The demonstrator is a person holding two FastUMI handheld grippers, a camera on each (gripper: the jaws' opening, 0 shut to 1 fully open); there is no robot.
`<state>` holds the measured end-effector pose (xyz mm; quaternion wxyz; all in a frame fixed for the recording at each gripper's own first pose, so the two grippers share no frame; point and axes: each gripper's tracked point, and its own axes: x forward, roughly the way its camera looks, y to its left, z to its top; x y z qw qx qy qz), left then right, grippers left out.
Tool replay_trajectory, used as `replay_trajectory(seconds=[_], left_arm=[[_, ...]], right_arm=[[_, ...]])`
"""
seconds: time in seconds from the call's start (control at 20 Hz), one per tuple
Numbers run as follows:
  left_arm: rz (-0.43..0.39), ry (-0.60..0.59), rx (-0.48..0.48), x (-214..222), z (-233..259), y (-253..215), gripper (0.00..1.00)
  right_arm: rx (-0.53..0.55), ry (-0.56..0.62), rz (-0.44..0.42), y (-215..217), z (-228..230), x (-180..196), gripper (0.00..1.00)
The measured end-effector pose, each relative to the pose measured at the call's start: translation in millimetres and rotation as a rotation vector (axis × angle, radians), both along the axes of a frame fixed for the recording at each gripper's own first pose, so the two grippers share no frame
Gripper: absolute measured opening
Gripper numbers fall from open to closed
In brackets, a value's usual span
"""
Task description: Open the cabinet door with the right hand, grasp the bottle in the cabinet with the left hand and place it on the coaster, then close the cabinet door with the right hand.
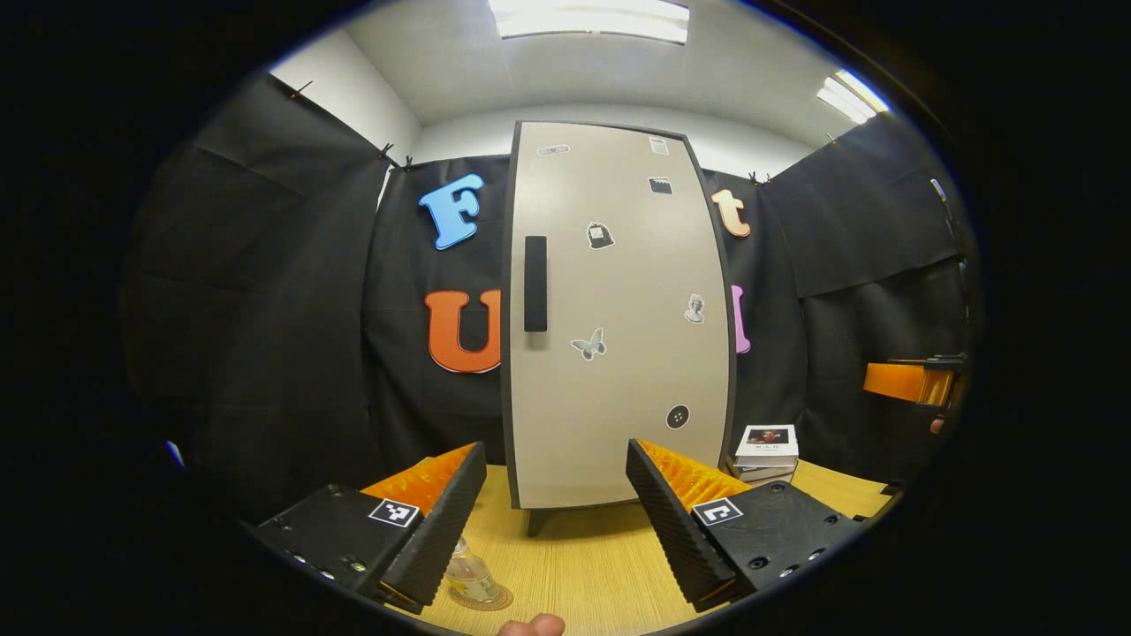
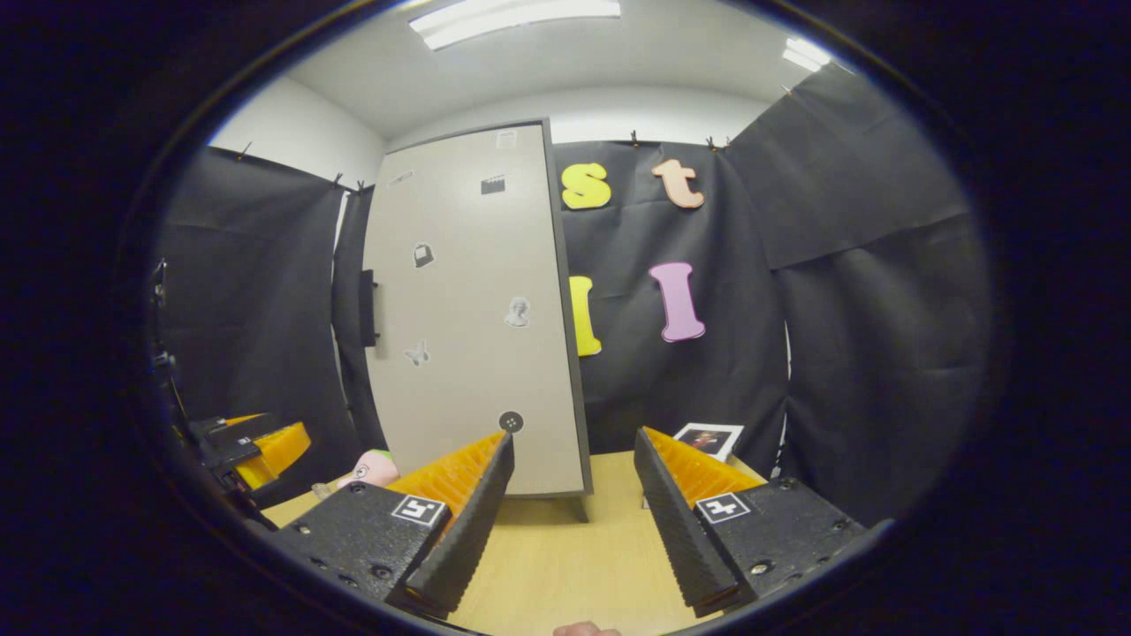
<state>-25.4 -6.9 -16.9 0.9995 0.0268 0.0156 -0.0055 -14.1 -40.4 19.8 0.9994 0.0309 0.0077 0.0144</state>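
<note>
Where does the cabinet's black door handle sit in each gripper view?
Left gripper view: the door handle is just left of centre, on the left edge of the shut cabinet door.
Right gripper view: the door handle is left of centre, seen edge-on.
Shared landmark: the round black button sticker low on the door.

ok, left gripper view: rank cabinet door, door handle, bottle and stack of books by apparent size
1. Beige cabinet door with stickers, by far the largest.
2. Black vertical door handle.
3. Stack of books, though close to the handle.
Clear bottle on its round coaster: unranked, partly hidden behind the gripper finger.
</note>
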Motion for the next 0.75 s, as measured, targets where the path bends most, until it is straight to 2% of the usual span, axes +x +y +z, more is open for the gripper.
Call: replay_trajectory(seconds=[0.75], left_arm=[[-0.001, 0.000, -0.011, 8.3, -0.9, 2.1, 0.96]], right_arm=[[-0.009, 0.002, 0.007, 5.9, -4.0, 9.3, 0.89]])
